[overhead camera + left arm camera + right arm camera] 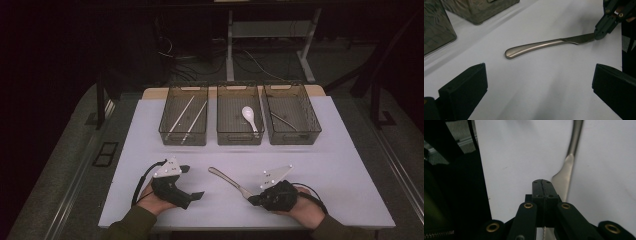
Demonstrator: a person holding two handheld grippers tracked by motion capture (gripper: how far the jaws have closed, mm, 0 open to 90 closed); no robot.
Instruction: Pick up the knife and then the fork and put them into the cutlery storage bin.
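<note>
Butter knife point(226, 179) lies flat on the white surface point(345, 170), in front of the middle bin point(239, 135) and well apart from it, on the person's side. All metal, one piece, brushed dull silver finish. Handle is slim, swells gently toward a rounded butt end; that end points up and left, toward the bins. Blade is flatter and wider than the handle, tapering where the two meet; in the left gripper view the knife point(544, 45) shows a soft sheen along the handle and a darker blade. Fine teeth seem to show on the blade edge near the bottom of the right gripper view, though too small to be sure. Right tool point(253, 199) is at the blade end of the knife, its jaws closed tight together with the blade point(562, 182) pinched between the pads; the blade runs out from under the closed tips and the handle carries on away from them. Seen from the left gripper view, the right tool point(599, 33) meets the blade tip, just touching the surface. Left tool point(192, 182) sits left of the knife, near the handle end but apart from it, jaws wide with nothing between them. Left of the middle bin, another bin point(183, 120) holds chopsticks point(186, 117); the middle bin itself holds a white spoon point(249, 116); the bin to its right point(291, 117) holds a thin metal utensil, too dim to identify.
</note>
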